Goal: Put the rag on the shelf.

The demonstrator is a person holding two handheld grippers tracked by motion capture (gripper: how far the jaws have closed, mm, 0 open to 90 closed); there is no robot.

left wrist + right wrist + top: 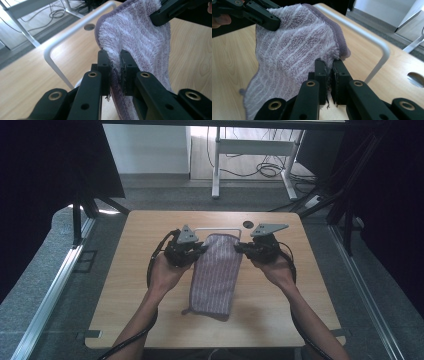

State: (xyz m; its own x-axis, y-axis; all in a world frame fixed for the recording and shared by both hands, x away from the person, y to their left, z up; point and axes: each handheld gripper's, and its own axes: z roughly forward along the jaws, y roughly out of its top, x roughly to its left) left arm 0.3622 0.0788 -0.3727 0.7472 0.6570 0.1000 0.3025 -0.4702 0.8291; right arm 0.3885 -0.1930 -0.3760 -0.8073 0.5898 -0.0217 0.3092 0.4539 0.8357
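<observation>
A purple striped towel (216, 270) hangs folded between my two grippers, its lower end resting on the wooden table (135, 285). My left gripper (202, 248) is shut on the towel's upper left corner; the left gripper view has the pads pinching the fluffy edge (115, 60). On the upper right corner my right gripper (239, 248) is shut in the same way, with towel (294, 57) cloth squeezed between its pads. Each gripper view also shows the other gripper's black jaw clamped on the far corner.
A white metal bar rack (217, 229) stands just behind the towel near the table's far edge, with a round hole (248, 224) in the tabletop beside it. Beyond the table stand a white desk frame (252, 150) and cables on the floor.
</observation>
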